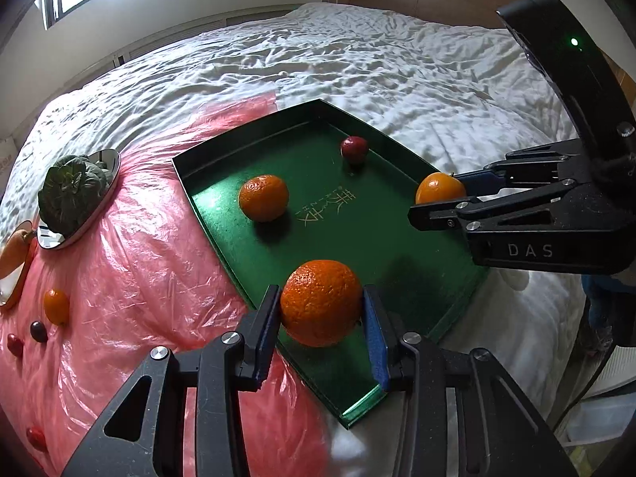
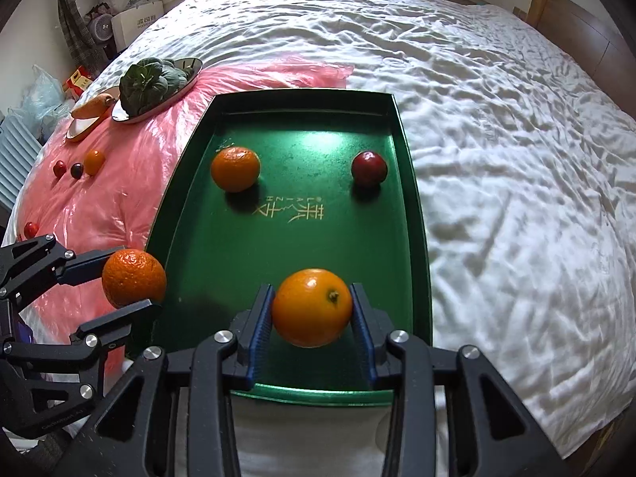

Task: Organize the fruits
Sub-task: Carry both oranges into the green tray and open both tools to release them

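A green tray [image 1: 369,238] [image 2: 286,254] lies on the bed. In it rest a mandarin [image 1: 263,197] [image 2: 235,169] and a small dark red fruit [image 1: 354,150] [image 2: 369,168]. My left gripper [image 1: 320,310] [image 2: 131,278] is shut on a rough-skinned orange [image 1: 321,302] [image 2: 134,278], held above the tray's near-left edge. My right gripper [image 2: 312,310] [image 1: 439,194] is shut on a smooth orange [image 2: 312,307] [image 1: 439,187], held above the tray's near end.
A pink plastic sheet [image 1: 139,262] [image 2: 119,198] left of the tray holds a small orange fruit [image 1: 56,306] [image 2: 94,161], small red and dark fruits [image 1: 39,331] [image 2: 76,169], a metal plate with leafy greens [image 1: 73,194] [image 2: 153,83] and a carrot [image 2: 92,105]. White bedding [image 2: 516,159] spreads right.
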Demonstrator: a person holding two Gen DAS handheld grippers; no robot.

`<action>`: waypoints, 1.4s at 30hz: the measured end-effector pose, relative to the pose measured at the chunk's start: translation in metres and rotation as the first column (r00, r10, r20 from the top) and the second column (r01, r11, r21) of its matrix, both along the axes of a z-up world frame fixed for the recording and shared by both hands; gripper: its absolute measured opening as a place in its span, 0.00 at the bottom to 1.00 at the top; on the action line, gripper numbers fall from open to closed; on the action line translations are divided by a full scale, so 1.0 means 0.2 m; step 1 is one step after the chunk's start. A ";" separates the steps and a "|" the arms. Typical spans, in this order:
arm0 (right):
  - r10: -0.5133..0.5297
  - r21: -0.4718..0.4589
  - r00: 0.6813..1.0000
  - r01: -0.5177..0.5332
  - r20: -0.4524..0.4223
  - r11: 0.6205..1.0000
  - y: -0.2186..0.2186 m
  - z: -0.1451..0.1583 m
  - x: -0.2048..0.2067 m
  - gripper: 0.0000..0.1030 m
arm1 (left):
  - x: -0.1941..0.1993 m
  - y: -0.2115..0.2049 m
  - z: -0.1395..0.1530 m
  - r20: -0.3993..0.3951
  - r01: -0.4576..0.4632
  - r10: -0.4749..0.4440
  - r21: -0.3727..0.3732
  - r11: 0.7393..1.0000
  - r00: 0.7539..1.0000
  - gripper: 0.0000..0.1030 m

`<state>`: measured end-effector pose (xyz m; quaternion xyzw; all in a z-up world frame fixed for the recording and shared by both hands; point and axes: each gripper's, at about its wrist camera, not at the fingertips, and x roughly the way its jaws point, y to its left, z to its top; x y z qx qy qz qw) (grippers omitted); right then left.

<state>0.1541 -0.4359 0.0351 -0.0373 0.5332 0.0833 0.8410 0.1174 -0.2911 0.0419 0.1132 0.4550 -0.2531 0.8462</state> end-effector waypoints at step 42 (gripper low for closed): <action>-0.027 -0.051 1.000 0.028 0.016 0.998 -0.01 -0.20 0.27 1.00 | 0.22 -0.12 -0.15 -0.042 -0.031 0.034 0.055 0.998 0.999 0.36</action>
